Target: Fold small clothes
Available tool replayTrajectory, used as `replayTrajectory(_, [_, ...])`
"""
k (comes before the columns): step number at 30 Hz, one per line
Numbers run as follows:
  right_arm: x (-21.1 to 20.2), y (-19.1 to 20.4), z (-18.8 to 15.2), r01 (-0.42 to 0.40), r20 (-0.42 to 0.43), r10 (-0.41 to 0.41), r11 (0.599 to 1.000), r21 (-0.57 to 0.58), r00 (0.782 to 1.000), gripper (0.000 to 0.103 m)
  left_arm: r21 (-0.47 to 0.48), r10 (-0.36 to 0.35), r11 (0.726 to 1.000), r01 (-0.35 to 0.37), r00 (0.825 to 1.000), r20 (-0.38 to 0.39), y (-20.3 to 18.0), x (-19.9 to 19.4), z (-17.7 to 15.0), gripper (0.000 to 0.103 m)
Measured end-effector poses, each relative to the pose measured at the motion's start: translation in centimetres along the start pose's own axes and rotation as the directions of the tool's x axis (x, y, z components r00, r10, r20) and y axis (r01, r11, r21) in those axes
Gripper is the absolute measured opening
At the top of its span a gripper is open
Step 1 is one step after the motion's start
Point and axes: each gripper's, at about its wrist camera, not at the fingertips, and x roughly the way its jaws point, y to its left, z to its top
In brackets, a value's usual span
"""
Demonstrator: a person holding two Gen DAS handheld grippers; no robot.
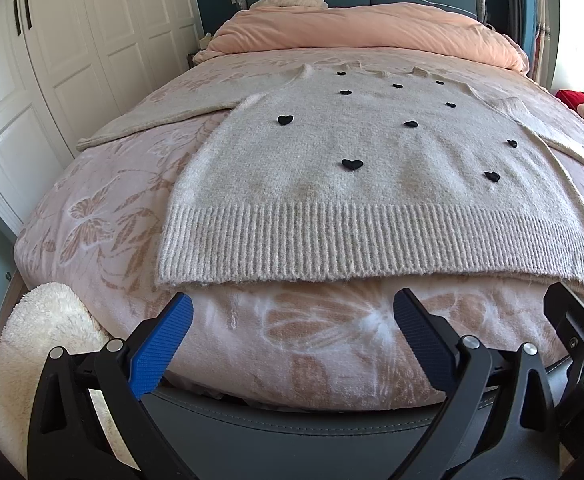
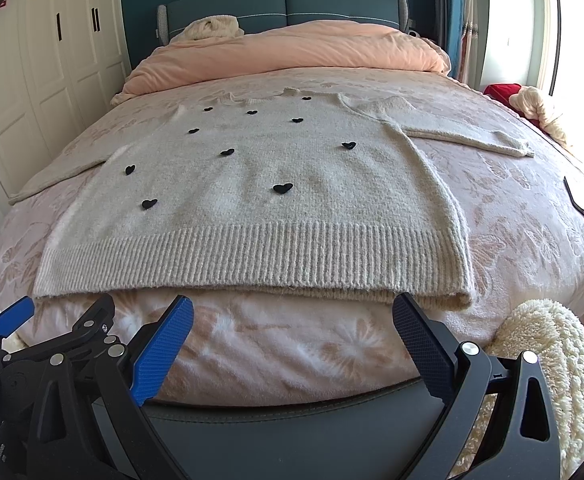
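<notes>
- grey sweater (image 1: 332, 184) with little black hearts lies flat on the bed (image 1: 112, 200), sleeves out
- left gripper (image 1: 292, 320) and right gripper (image 2: 292, 320): jaws wide, holding nothing, just short of the hem

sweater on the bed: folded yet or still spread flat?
Spread flat, unfolded. The sweater lies face up on the bed, ribbed hem nearest, both sleeves stretched out sideways. Neither gripper touches it.

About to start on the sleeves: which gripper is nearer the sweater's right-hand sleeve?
Right. The right gripper sits below the hem's right end, on the sleeve side; the left gripper sits under the hem's left half.
</notes>
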Motion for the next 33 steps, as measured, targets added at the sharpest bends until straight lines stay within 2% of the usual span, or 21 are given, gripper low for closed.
replayTrajectory(28, [0.18,0.03,-0.14,-0.001,-0.008,0.001,1.000,0.000,1.000,0.098,-0.001,0.003,1.000,-0.003,1.000,-0.002,0.25,0.26,-0.14,0.098])
replayTrajectory(33, [0.96,-0.49,0.00,-0.046,-0.031,0.046,0.999,0.007,0.998,0.098,-0.007,-0.017,1.000,0.017,1.000,-0.016,0.43,0.50,-0.15,0.098])
